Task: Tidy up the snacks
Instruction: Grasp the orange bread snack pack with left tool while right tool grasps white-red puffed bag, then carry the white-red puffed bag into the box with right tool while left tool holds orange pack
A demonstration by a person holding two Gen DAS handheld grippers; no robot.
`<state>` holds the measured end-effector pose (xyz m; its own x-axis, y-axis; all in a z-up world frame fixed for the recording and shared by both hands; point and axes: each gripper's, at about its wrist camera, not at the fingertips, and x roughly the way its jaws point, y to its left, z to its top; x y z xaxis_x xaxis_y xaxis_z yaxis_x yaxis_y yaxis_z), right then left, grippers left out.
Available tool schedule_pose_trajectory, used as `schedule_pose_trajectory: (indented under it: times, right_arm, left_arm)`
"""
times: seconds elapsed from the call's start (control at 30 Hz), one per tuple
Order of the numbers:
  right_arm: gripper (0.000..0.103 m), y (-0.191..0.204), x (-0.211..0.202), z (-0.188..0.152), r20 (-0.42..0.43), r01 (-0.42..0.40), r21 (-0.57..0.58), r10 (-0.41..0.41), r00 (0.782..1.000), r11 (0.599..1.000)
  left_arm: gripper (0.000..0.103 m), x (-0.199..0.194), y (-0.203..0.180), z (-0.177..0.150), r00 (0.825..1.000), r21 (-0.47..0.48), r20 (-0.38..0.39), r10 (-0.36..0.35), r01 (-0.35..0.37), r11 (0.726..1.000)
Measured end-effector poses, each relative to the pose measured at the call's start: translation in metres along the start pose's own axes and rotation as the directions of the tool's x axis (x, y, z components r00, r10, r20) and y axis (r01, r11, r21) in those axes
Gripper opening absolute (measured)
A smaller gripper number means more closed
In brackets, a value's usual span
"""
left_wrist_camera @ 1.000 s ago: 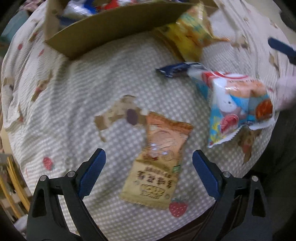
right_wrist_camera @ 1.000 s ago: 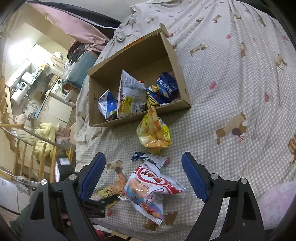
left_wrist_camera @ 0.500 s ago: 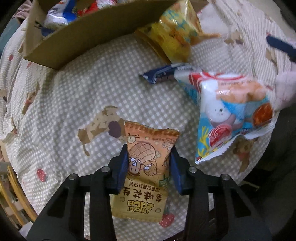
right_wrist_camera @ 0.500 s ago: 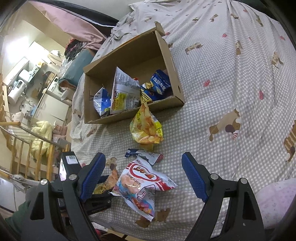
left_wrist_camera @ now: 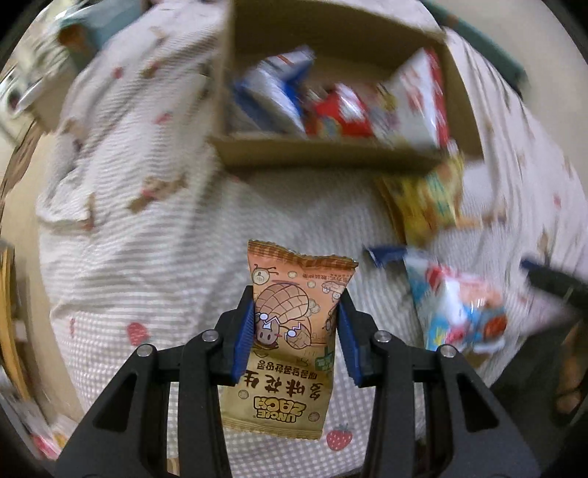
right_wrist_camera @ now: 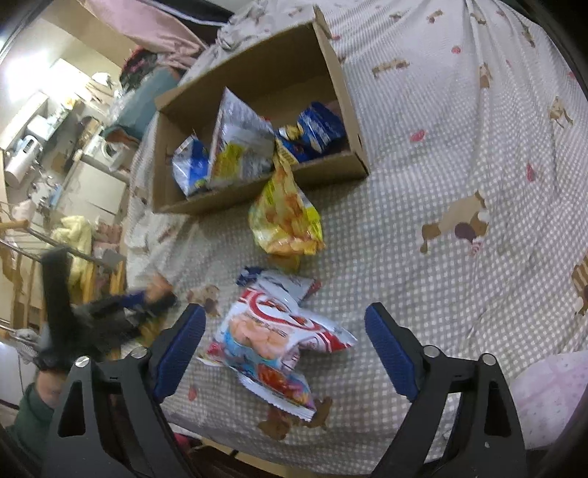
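My left gripper (left_wrist_camera: 296, 331) is shut on an orange peanut snack packet (left_wrist_camera: 290, 331) and holds it lifted off the bed, facing the cardboard box (left_wrist_camera: 330, 154). The box (right_wrist_camera: 257, 184) holds several snack bags. A yellow chip bag (right_wrist_camera: 284, 217) leans on the box's front wall. A white, red and blue shrimp-chip bag (right_wrist_camera: 272, 342) lies on the checked bedspread, partly over a small dark-blue packet (right_wrist_camera: 250, 274). My right gripper (right_wrist_camera: 284, 349) is open and hovers above the shrimp-chip bag. The left gripper shows blurred at the left of the right wrist view (right_wrist_camera: 139, 301).
The bedspread (right_wrist_camera: 441, 165) has dog and strawberry prints. A pink pillow (right_wrist_camera: 544, 389) lies at the lower right. The bed's left edge drops to a wooden rail and a cluttered room (right_wrist_camera: 55, 165). A pink blanket (right_wrist_camera: 154, 25) lies behind the box.
My left gripper closed on the peanut packet, lifted it off the bed and swung up toward the box. The right gripper drifted a little nearer over the shrimp-chip bag.
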<state>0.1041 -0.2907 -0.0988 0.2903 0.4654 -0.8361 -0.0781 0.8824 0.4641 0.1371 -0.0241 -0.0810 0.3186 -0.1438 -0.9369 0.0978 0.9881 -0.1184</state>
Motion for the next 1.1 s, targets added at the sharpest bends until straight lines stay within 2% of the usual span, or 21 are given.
schedule_pose_trajectory:
  times: [0.07, 0.17, 0.3, 0.57, 0.6, 0.63, 0.73, 0.9, 1.1]
  right_arm:
    - [0.097, -0.001, 0.012, -0.003, -0.054, 0.024, 0.005, -0.024, 0.998, 1.000]
    - [0.097, -0.005, 0.039, -0.009, -0.173, -0.014, 0.056, 0.024, 0.985, 0.998]
    - [0.097, 0.005, 0.062, -0.012, -0.232, 0.039, 0.015, -0.034, 0.972, 0.999]
    - [0.096, 0.019, 0.105, -0.014, -0.338, 0.030, 0.024, -0.020, 0.941, 0.999]
    - [0.092, 0.023, 0.105, -0.015, -0.340, 0.028, 0.013, -0.022, 0.940, 1.000]
    - [0.078, 0.026, 0.104, -0.015, -0.341, 0.010, 0.002, -0.009, 0.940, 1.000]
    - [0.069, 0.029, 0.098, -0.015, -0.329, 0.002, -0.018, -0.008, 0.944, 1.000]
    - [0.060, 0.019, 0.077, -0.022, -0.316, -0.037, -0.013, 0.031, 0.948, 0.999]
    - [0.057, 0.005, 0.038, -0.026, -0.238, -0.102, 0.020, 0.104, 0.966, 0.995]
  left_arm:
    - [0.037, -0.014, 0.009, 0.003, 0.999, -0.059, 0.039, -0.023, 0.025, 0.998]
    - [0.037, -0.027, 0.019, 0.001, 0.996, -0.103, 0.073, -0.060, 0.067, 0.992]
    - [0.037, -0.035, 0.023, -0.007, 0.991, -0.129, 0.082, -0.105, 0.115, 0.985]
    - [0.037, -0.029, 0.019, -0.013, 0.988, -0.128, 0.085, -0.130, 0.140, 0.982]
    - [0.037, -0.029, 0.020, -0.013, 0.988, -0.132, 0.084, -0.131, 0.141, 0.981]
    - [0.037, -0.029, 0.021, -0.014, 0.988, -0.136, 0.083, -0.134, 0.144, 0.980]
    - [0.037, -0.030, 0.023, -0.014, 0.987, -0.143, 0.086, -0.133, 0.144, 0.979]
    - [0.037, -0.027, 0.022, -0.013, 0.989, -0.148, 0.083, -0.124, 0.135, 0.980]
    - [0.037, -0.029, 0.017, -0.009, 0.987, -0.159, 0.108, -0.119, 0.136, 0.978]
